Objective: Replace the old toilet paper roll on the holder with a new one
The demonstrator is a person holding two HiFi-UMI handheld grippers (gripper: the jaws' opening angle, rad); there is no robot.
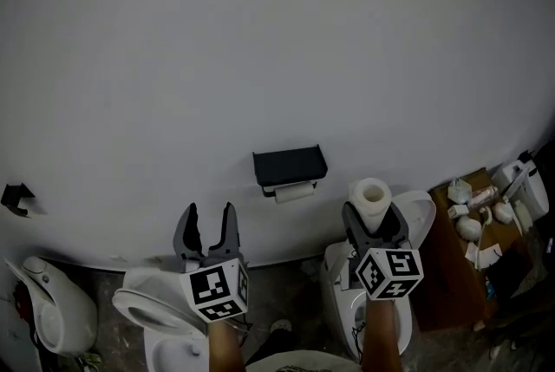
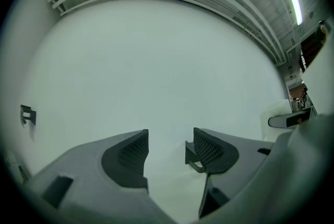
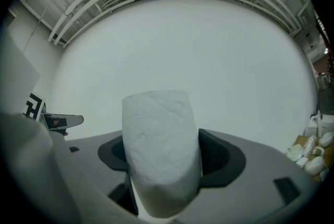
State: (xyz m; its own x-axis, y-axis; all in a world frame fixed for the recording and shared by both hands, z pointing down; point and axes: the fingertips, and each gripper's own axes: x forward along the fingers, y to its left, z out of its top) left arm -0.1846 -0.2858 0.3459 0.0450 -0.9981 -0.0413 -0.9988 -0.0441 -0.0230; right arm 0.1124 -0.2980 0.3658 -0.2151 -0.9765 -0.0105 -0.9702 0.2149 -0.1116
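Observation:
A black toilet paper holder (image 1: 290, 165) hangs on the white wall, with a thin, nearly spent roll (image 1: 295, 192) under its lid. My right gripper (image 1: 374, 221) is below and right of it, shut on a full white toilet paper roll (image 1: 371, 198) that stands upright between the jaws. In the right gripper view that new roll (image 3: 162, 150) fills the gap of the right gripper (image 3: 163, 159). Lower left of the holder my left gripper (image 1: 206, 228) is open and holds nothing. In the left gripper view the holder (image 2: 193, 157) shows small beside the right finger of the left gripper (image 2: 169, 152).
A white toilet (image 1: 154, 311) stands under my left gripper and another toilet (image 1: 342, 296) with its raised lid (image 1: 420, 214) under my right. A white fixture (image 1: 52, 303) sits far left. A brown stand (image 1: 460, 275) with white items is at the right. A small black bracket (image 1: 17, 199) is on the wall.

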